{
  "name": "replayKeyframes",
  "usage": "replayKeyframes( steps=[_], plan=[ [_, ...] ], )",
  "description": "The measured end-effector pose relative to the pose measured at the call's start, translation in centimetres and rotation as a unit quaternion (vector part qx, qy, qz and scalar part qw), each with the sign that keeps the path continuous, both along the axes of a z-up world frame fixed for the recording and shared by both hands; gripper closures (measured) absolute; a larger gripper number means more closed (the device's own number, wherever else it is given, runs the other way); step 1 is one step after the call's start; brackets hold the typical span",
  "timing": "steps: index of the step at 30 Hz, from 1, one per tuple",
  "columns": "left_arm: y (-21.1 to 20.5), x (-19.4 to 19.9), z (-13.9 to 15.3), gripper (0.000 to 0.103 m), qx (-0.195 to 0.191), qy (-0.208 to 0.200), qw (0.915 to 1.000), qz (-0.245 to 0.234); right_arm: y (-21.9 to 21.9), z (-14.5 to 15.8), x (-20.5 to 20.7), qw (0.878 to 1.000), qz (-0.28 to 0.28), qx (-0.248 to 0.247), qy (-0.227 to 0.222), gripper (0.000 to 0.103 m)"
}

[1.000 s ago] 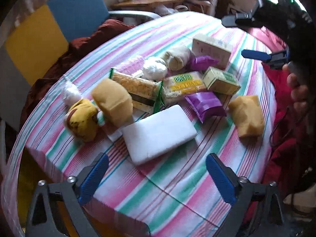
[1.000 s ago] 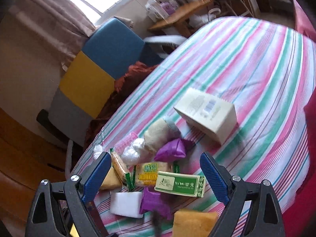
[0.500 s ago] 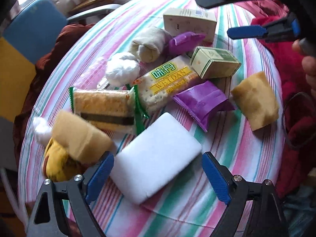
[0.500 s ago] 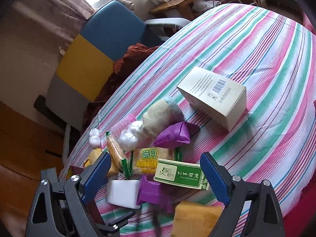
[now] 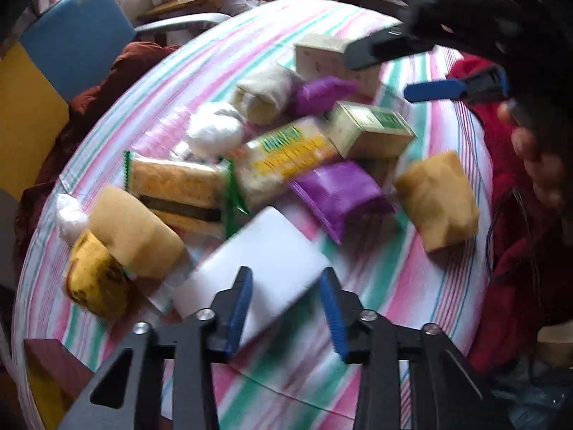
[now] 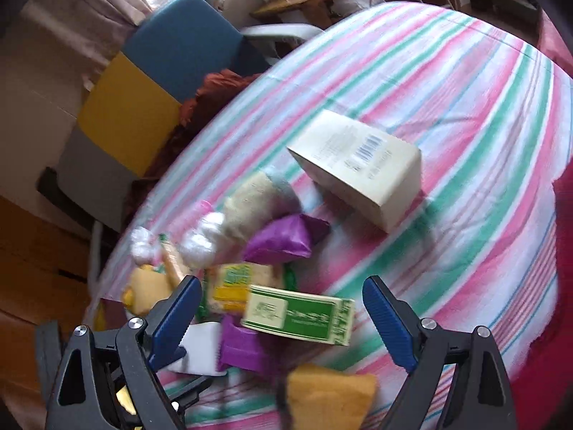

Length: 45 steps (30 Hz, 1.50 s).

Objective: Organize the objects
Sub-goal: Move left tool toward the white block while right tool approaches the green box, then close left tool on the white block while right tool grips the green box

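My left gripper (image 5: 286, 286) hangs low over the near corner of a white foam block (image 5: 265, 251). Its jaws are closing, and the blue pads press on that corner from both sides. The block lies on the striped tablecloth (image 5: 376, 286) in front of a heap of snack packs. My right gripper (image 6: 282, 281) stands open above a green-and-cream box (image 6: 297, 315), with nothing between its fingers. It shows again at the top right of the left wrist view as the right gripper (image 5: 404, 71). The white block (image 6: 200, 351) is partly hidden behind its left finger.
The heap holds a cracker pack (image 5: 286, 157), a green-edged biscuit pack (image 5: 175, 182), two purple packets (image 5: 340, 193), yellow sponges (image 5: 437, 200) and a cream carton (image 6: 358, 165). A blue-and-yellow chair (image 5: 78, 46) stands beyond the table's far edge. A person's hand (image 5: 537, 165) is at the right.
The left gripper's jaws have gone from wide apart to narrow around the white block's near corner, and the gripper has come closer to it. The right gripper has tilted slightly and stays open.
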<state>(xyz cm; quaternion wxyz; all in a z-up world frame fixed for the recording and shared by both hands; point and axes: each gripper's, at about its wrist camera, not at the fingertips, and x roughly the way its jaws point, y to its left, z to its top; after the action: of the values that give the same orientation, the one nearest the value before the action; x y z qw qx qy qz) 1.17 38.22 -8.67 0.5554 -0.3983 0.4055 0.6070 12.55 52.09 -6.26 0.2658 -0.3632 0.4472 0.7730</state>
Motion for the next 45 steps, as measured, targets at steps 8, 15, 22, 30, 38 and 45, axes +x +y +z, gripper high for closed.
replayKeyframes(
  steps=[8, 15, 22, 30, 38, 45],
  plan=[
    [-1.6, -0.4, 2.1, 0.036, 0.028, -0.016, 0.9994, 0.010, -0.3, -1.5, -1.0, 0.999, 0.023, -0.025, -0.036, 0.010],
    [-1.2, -1.6, 1.9, 0.025, 0.015, 0.006, 0.9990, -0.042, -1.0, -2.7, -1.9, 0.996, 0.039, -0.028, -0.072, 0.010],
    [0.2, -1.4, 0.2, 0.025, -0.015, 0.027, 0.9940, -0.105, -1.1, -3.5, -2.3, 0.995, 0.047, -0.042, -0.080, 0.025],
    [1.0, -2.5, -1.4, 0.034, -0.027, 0.003, 0.9935, -0.111, -0.5, -3.0, -1.7, 0.996, 0.043, -0.039, -0.066, 0.026],
    [-0.5, -2.2, -0.2, 0.046, -0.001, -0.010, 0.9959, -0.090, -0.8, -2.1, -1.9, 0.998, 0.051, -0.024, -0.040, 0.026],
    [-2.7, -0.9, 2.3, 0.093, 0.040, -0.040, 0.9965, -0.062, -2.0, 0.3, -2.1, 0.996, 0.084, 0.006, 0.034, 0.026]
  ],
)
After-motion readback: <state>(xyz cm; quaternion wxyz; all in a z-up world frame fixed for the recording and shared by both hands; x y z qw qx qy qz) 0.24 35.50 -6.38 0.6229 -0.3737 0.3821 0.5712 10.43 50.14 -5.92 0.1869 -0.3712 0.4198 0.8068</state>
